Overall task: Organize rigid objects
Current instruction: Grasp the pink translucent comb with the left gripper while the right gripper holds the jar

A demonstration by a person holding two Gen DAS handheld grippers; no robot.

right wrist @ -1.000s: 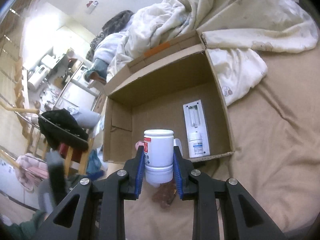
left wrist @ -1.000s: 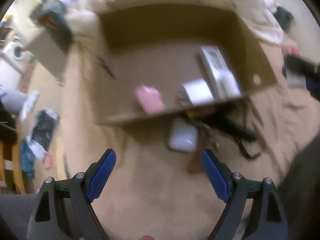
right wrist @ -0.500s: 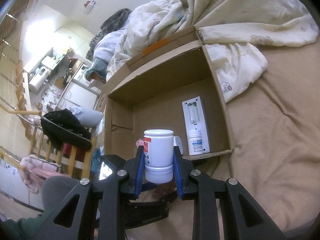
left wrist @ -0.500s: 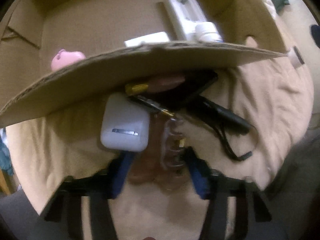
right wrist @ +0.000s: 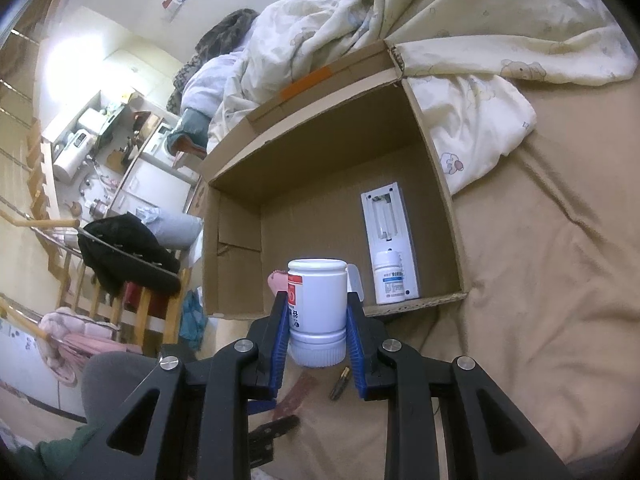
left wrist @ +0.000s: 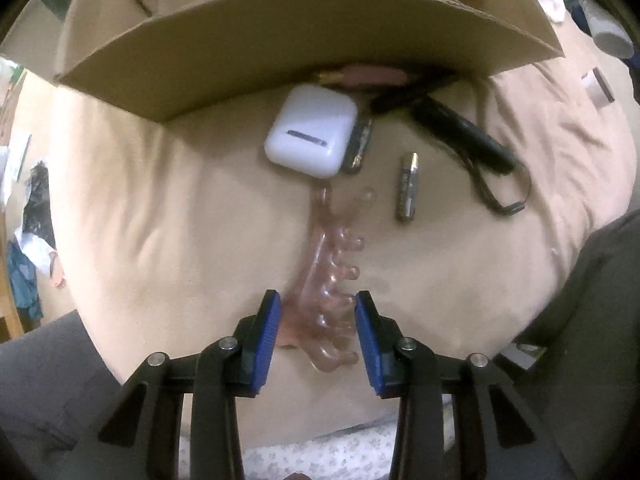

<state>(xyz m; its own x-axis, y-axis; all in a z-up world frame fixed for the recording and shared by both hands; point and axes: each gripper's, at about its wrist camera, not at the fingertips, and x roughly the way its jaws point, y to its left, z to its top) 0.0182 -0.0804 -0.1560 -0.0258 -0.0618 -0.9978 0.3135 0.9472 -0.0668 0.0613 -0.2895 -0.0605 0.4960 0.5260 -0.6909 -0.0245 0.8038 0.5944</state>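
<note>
L tongs (left wrist: 316, 336) part-open, low; R tongs (right wrist: 317, 322) clamped, raised.

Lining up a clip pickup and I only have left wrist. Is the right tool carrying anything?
Observer: Yes. The right tool is shut on a white bottle with a red label.
Operator: Is it over the box?
Observer: It looks short of the cardboard box. Beige bedding shows under the tool.
Operator: What's inside? I mostly get the front wall.
Observer: A white remote with its battery bay open, and a small white bottle at its near end.
</note>
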